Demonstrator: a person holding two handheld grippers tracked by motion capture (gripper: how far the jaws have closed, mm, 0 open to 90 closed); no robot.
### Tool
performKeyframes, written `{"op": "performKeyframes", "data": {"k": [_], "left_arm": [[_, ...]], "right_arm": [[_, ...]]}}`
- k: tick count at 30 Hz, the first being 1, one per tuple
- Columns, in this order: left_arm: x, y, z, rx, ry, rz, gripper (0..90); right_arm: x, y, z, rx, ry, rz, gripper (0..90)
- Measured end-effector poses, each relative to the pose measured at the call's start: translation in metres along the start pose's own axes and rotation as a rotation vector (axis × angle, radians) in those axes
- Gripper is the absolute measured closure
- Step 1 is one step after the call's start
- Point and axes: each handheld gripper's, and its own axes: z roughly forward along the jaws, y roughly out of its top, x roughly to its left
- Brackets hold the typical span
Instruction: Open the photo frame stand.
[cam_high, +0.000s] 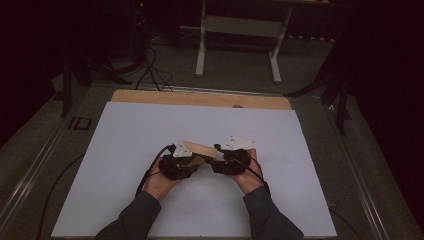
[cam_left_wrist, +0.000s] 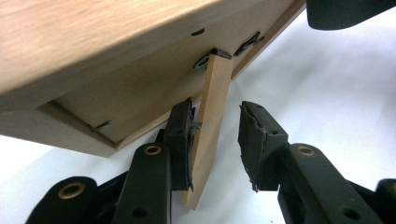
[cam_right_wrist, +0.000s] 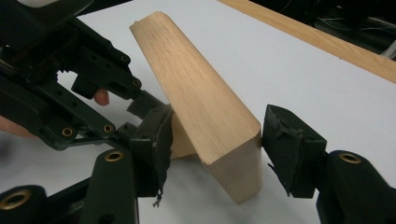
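We hold a wooden frame (cam_high: 199, 148) above the table's (cam_high: 125, 150) middle, its long axis running between our hands. The left gripper (cam_left_wrist: 215, 135) straddles the hinged stand (cam_left_wrist: 211, 126), one pad touching, not clamped. The right gripper (cam_right_wrist: 212, 140) brackets the frame's end, jaws apart.

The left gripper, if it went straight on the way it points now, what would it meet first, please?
Most likely the wooden frame's recessed back. The hinged stand already lies between the left gripper's jaws, touching one pad, and leads up to that back. Depth is unclear.
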Motion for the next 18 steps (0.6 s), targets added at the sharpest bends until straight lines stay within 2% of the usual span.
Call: {"op": "performKeyframes", "data": {"k": [8, 13, 18], "left_arm": [[-0.0017, -0.0041, -0.0006, 0.005, -0.006, 0.001, 65.0], [-0.0024, -0.0065, -0.0008, 0.003, -0.009, -0.004, 65.1], [-0.0028, -0.0074, -0.0011, -0.003, -0.010, -0.009, 64.5]], "right_arm": [[0.0049, -0.0035, 0.0012, 0.014, 0.010, -0.008, 40.6], [0.0086, -0.0037, 0.0024, 0.021, 0.000, -0.031, 40.3], [0.0097, -0.0038, 0.0023, 0.023, -0.003, -0.032, 40.2]]}}
